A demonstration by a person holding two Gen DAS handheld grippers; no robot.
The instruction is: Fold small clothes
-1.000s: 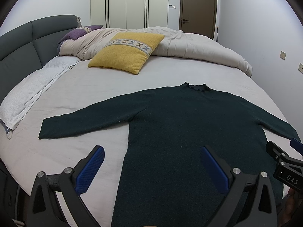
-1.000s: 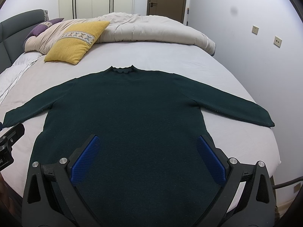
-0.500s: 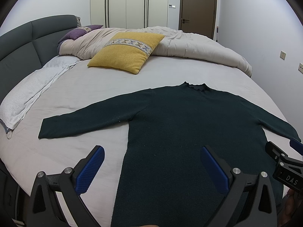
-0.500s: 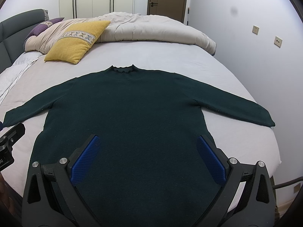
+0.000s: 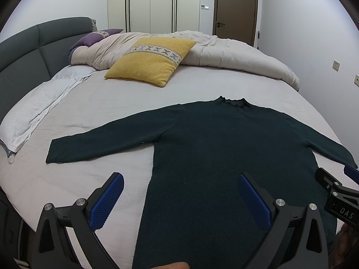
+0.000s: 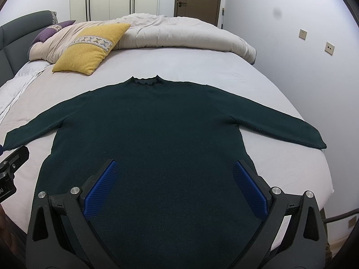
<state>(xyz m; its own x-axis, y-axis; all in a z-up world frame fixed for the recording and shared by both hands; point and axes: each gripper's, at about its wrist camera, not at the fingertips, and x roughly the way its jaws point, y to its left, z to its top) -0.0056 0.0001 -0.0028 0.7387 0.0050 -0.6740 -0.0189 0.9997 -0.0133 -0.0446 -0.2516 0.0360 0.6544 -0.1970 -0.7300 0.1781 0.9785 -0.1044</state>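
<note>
Left wrist view: nothing has moved; both the left gripper (image 5: 179, 199) and right gripper (image 6: 175, 186) hover wide open, empty, above the flat sweater (image 5: 224, 157), folding unstarted.

One sweater (image 6: 157, 134), one duvet (image 6: 179, 33) — pillows (image 5: 150, 62): two, possibly more.

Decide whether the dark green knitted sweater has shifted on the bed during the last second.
No. The dark green knitted sweater lies with its collar equally far from the yellow woven cushion in every right wrist picture.

Home bedroom, bed (image 5: 125, 103), wardrobe (image 5: 152, 4), door (image 5: 235, 9)
</note>
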